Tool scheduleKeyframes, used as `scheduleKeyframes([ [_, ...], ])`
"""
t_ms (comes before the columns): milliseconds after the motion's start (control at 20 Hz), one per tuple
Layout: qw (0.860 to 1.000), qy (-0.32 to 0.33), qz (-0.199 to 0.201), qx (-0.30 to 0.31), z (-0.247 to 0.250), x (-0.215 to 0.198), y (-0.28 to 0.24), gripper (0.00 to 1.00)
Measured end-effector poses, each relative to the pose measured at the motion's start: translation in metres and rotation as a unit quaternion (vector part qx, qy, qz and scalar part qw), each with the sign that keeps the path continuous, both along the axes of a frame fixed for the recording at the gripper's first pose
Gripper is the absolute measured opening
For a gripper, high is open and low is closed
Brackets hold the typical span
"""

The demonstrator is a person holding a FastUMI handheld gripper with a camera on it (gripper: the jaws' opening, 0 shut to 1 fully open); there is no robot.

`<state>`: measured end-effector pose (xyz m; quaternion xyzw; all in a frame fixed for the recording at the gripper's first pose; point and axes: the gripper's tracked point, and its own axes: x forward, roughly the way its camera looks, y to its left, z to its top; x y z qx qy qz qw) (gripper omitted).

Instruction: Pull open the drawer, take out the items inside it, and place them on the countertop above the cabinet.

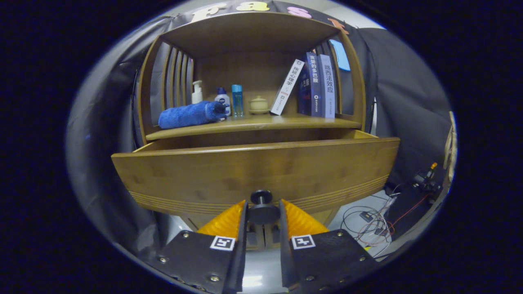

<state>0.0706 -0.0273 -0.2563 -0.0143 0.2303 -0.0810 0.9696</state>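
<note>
The wooden drawer [253,171] of the cabinet stands pulled out toward me, its wide front panel just ahead of my fingers. Its dark round knob [262,210] sits between the two fingers of my gripper [263,212], which press on it from both sides. The drawer's inside is hidden behind the front panel. Above it runs the countertop [253,122], a wooden shelf surface.
On the countertop lie a rolled blue towel [190,114], a white pump bottle [197,92], a small white bottle [222,99], a blue bottle [237,100], a small lidded pot [259,104] and several books [314,83]. Cables [369,222] lie on the floor to the right.
</note>
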Motion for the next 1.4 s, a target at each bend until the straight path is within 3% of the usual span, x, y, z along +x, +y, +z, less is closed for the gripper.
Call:
scheduleKeyframes([
  [300,1.000,0.001,-0.014,-0.001,0.000,-0.036,0.000,0.35],
  [650,1.000,-0.002,-0.003,0.005,0.000,-0.037,0.001,0.36],
  [800,1.000,-0.015,0.006,0.012,0.009,-0.036,0.004,0.42],
  [900,0.998,-0.058,0.017,0.020,0.037,-0.029,0.008,0.45],
  [1100,0.993,-0.118,-0.002,0.015,0.101,-0.018,0.002,0.45],
  [1400,0.994,-0.111,0.008,0.003,0.132,0.023,0.004,0.45],
])
